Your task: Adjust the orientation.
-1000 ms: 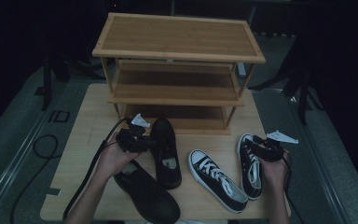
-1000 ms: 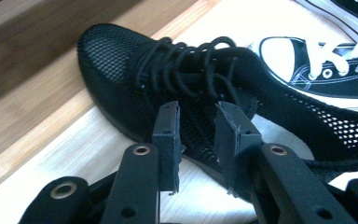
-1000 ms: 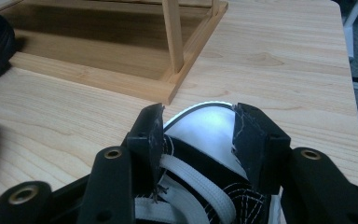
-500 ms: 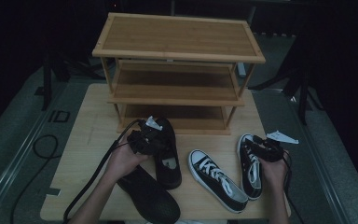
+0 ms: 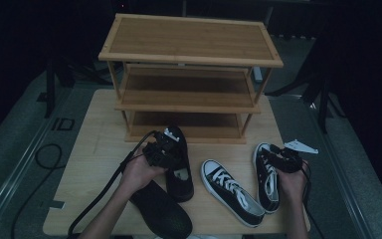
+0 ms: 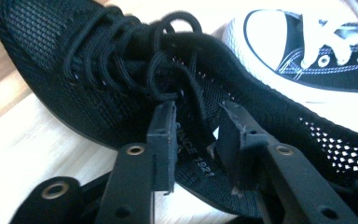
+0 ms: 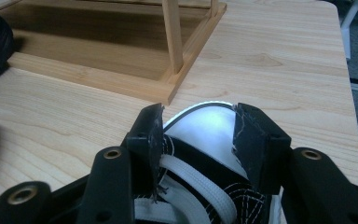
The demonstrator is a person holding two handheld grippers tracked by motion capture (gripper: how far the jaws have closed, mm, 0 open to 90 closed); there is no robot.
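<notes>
Presently the left gripper (image 5: 166,144) sits low over the black mesh lace-up shoe (image 5: 179,164). Its jaws have just been opening and now stand spread, released; in the left gripper view (image 6: 193,140) the shoe's collar and tongue lie between the jaws, and the pads do not press on them. The printed strip inside the shoe's collar runs between the two pads. This shoe lies just in front of the bamboo shoe rack (image 5: 189,74), its toe pointing at the rack's bottom shelf. A second black mesh shoe (image 5: 161,211) lies farther out from the rack, heel end touching the first shoe, under the person's left hand (image 5: 139,172).

The right gripper (image 5: 281,159) is over the toe end of a black canvas sneaker (image 5: 266,177) with white laces. In the right gripper view (image 7: 198,135) the white toe cap and lace sit between the jaws; whether the pads clench it I cannot tell. This sneaker lies in front of the rack's right corner post, toe toward the rack. Its mate, the other canvas sneaker (image 5: 231,191), lies between it and the mesh shoe, angled away from the rack. All rest on the light wooden table (image 5: 94,149).
</notes>
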